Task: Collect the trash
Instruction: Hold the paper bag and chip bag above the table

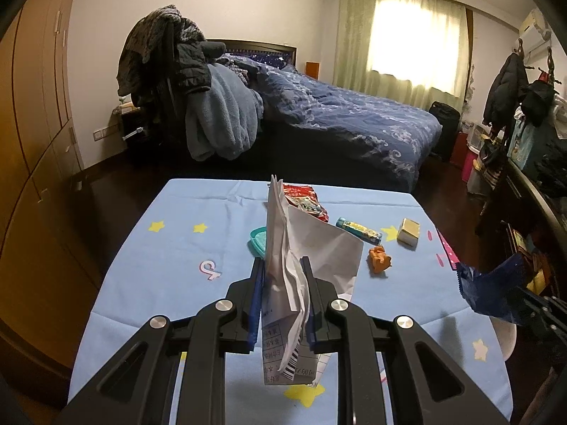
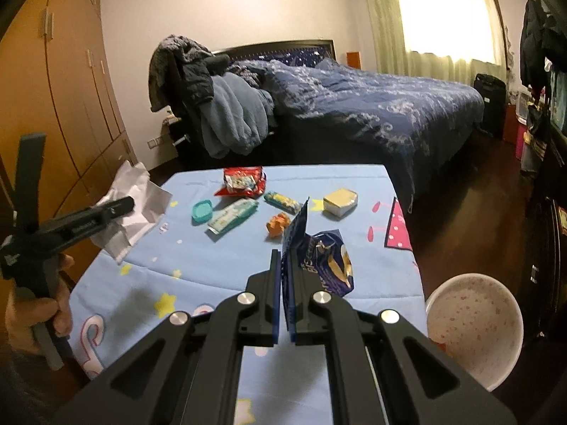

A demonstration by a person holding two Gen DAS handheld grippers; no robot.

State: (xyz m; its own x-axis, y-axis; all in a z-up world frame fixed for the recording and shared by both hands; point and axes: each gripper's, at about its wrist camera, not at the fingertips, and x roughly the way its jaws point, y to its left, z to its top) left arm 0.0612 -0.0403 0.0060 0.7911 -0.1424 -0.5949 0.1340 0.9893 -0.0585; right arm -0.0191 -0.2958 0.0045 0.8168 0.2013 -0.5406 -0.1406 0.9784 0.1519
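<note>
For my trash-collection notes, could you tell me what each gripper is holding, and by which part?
Left gripper: crumpled white paper, clamped around its lower middle. Right gripper: blue snack wrapper, pinched by its flat left edge.

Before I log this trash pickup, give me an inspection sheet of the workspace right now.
Surface: table under a light blue star-print cloth.
Job's things: white paper and blue snack bag, both lifted; red wrapper, candy tube, orange scrap, wipes pack lying loose.
Clutter: teal lid, yellow box.
Grippers: left tool shut on the paper; right tool shut on the bag.
Cables: nothing seen.
Surroundings: white bin right of the table; bed behind.
</note>
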